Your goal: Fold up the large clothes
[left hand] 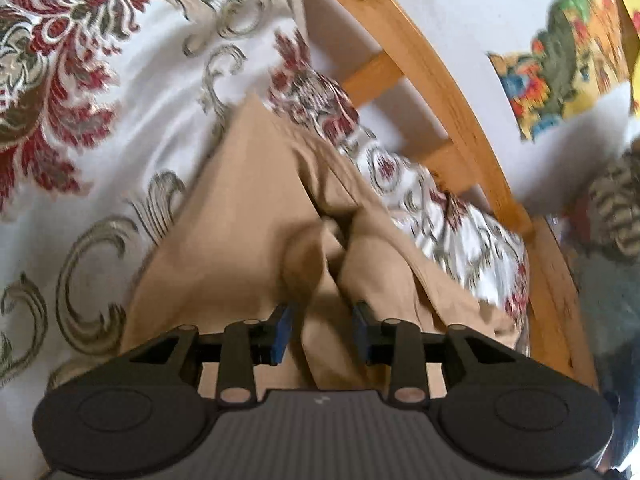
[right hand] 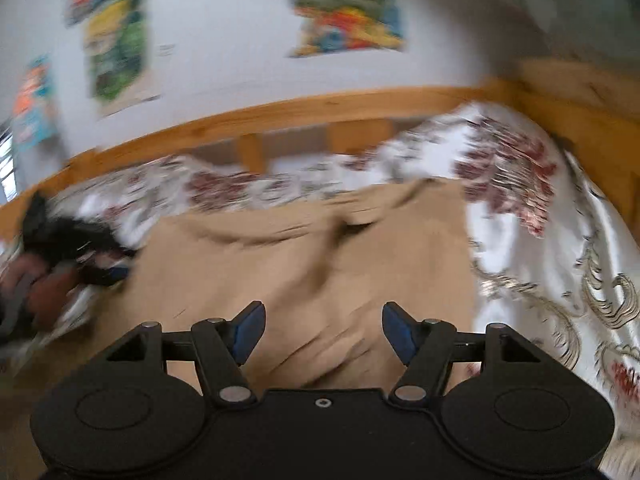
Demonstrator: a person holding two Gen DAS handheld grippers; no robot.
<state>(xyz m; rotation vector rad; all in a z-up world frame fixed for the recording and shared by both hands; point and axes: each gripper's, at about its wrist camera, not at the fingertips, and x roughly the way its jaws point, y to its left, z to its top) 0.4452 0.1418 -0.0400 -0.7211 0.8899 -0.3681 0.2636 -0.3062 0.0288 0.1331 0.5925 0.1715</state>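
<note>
Tan cotton trousers lie rumpled on the floral white bedspread, both the left gripper and right gripper spread and empty between folds; next, regrasp an edge.

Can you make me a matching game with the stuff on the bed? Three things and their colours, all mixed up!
Things:
1. garment
2. bed cover
3. bed rail

Colours:
A. white with red flowers
B. orange-brown wood
C. plain tan

Pairs: 1-C, 2-A, 3-B
</note>
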